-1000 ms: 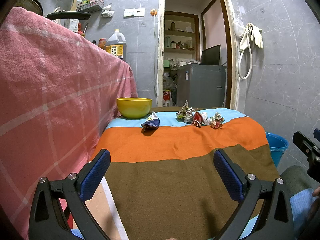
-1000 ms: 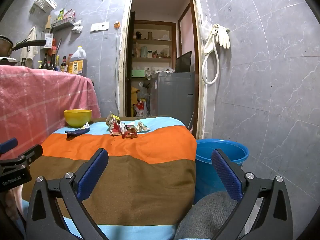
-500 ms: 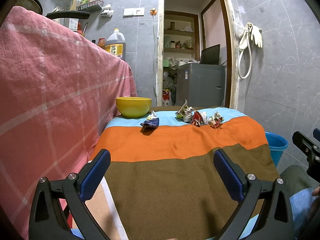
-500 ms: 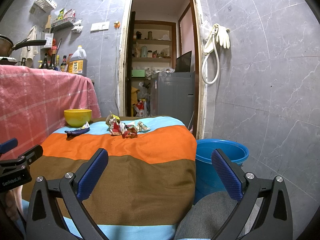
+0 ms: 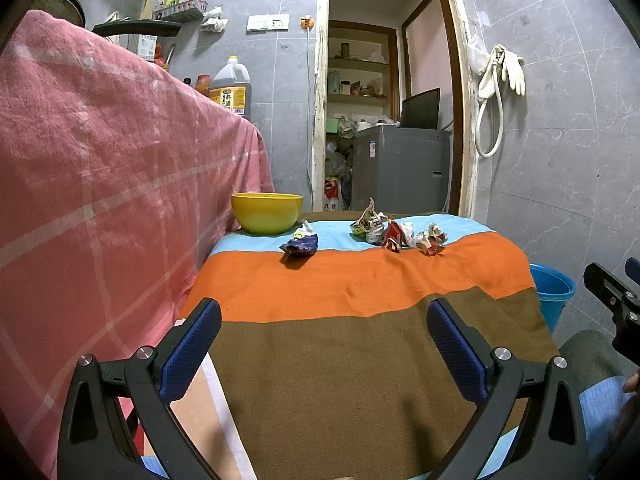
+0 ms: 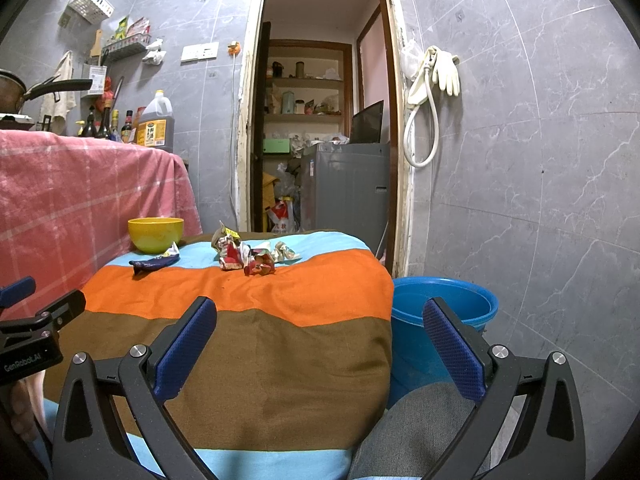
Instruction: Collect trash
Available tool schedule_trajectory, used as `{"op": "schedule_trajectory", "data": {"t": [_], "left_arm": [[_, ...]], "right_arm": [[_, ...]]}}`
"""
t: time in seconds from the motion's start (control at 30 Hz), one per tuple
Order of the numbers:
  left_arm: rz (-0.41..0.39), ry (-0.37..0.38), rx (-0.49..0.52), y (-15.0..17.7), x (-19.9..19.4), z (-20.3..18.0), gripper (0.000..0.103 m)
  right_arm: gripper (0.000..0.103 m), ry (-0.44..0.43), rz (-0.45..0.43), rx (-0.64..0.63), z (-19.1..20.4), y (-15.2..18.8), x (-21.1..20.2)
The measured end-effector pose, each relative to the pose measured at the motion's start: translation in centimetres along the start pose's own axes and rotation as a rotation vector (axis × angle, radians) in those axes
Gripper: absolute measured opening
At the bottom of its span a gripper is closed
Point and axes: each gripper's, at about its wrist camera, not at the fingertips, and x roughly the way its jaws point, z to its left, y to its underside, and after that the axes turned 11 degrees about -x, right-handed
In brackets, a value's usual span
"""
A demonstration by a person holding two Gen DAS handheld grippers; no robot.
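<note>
Several crumpled wrappers (image 5: 394, 233) (image 6: 248, 254) lie in a cluster on the far part of a striped blanket-covered table (image 5: 360, 344) (image 6: 272, 320). A dark blue wrapper (image 5: 299, 245) (image 6: 154, 263) lies apart to their left, in front of a yellow bowl (image 5: 267, 213) (image 6: 155, 233). A blue bucket (image 6: 442, 312) (image 5: 552, 292) stands on the floor right of the table. My left gripper (image 5: 323, 344) is open and holds nothing, low over the table's near brown stripe. My right gripper (image 6: 320, 340) is open too and holds nothing, near the table's right front corner, far short of the wrappers.
A tall counter draped in pink checked cloth (image 5: 100, 184) walls off the left side, with bottles and a pan on top. Behind the table an open doorway (image 6: 320, 136) leads to a grey appliance. A hose and gloves (image 6: 432, 92) hang on the tiled wall at right.
</note>
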Motion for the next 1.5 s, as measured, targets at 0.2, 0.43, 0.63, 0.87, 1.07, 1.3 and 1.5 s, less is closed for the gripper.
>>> {"op": "schedule_trajectory", "data": {"t": [0.2,0.43,0.63,0.87,1.07,1.3,1.5], "left_arm": [[0.001,0.000,0.000,-0.01,0.01,0.01,0.101],[0.002,0.000,0.000,-0.02,0.03,0.02,0.101],[0.002,0.000,-0.001,-0.03,0.04,0.03,0.101],[0.003,0.000,-0.001,-0.03,0.04,0.03,0.101],[0.004,0.000,-0.002,-0.03,0.06,0.03,0.101],[0.005,-0.001,-0.002,-0.03,0.07,0.03,0.101],[0.008,-0.004,0.000,0.66,0.32,-0.33,0.101]], "right_arm": [[0.103,0.000,0.000,0.000,-0.02,0.03,0.04],[0.103,0.000,0.001,0.000,-0.02,0.05,0.07],[0.103,-0.001,0.002,0.001,-0.02,0.07,0.09],[0.103,-0.001,0.002,0.001,0.00,0.11,0.09],[0.103,-0.001,0.004,0.000,0.02,0.12,0.15],[0.103,-0.001,0.006,0.000,0.02,-0.07,0.10],[0.103,-0.003,0.010,-0.003,0.14,-0.08,0.17]]}}
